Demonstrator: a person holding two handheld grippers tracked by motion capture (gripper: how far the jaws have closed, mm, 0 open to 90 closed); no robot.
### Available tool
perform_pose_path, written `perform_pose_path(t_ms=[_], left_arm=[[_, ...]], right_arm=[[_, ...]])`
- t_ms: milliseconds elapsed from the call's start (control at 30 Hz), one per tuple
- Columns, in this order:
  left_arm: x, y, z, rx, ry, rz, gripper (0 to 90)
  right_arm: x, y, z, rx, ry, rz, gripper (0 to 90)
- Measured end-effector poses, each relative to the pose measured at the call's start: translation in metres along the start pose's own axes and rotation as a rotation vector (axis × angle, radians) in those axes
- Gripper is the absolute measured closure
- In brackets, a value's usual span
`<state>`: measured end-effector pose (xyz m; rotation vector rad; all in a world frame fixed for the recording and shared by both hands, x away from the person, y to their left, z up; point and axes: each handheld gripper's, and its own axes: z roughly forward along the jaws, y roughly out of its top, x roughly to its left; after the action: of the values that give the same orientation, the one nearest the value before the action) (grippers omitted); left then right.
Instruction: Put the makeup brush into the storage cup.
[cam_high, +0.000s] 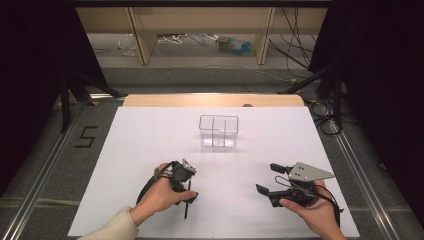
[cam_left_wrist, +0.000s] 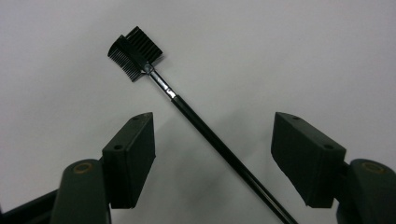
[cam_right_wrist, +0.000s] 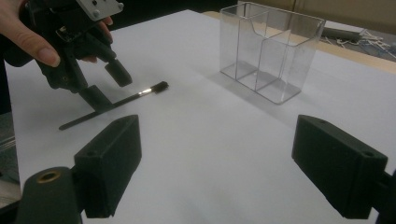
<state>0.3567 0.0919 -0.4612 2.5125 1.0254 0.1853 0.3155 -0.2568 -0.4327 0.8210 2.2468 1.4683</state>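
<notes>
You are working in a lab-style recording setup, not a home. Black curtains (cam_high: 30, 75) close off both sides, and dark tripod legs (cam_high: 75, 87) stand at their feet. Your table is covered by a plain white sheet (cam_high: 150, 145). Loose cables (cam_high: 295, 55) trail across the grey floor beyond it, a taped number 5 (cam_high: 86, 136) marks the floor, and bare wooden shelving (cam_high: 200, 25) lines the back.
</notes>
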Motion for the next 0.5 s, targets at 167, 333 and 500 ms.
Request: perform_pose_path(t_ms=[167,333,500], left_arm=[[0.0002,0.0013,0.0032,0.017,0.004,-0.004,31.1],[0.0029,0.0018,0.0045,0.056,-0.001,0.023,32.5],[0.0032,0.0005,0.0079,0.061,0.002,0.003,33.3]], right_arm=[[-0.0005,0.0,-0.0002,0.004,0.002,-0.002,17.1],[-0.0004,-0.0001,-0.0001,0.005,0.005,-0.001,17.3],[-0.0004,-0.0005,0.0009,-0.001,0.01,0.005,17.7]])
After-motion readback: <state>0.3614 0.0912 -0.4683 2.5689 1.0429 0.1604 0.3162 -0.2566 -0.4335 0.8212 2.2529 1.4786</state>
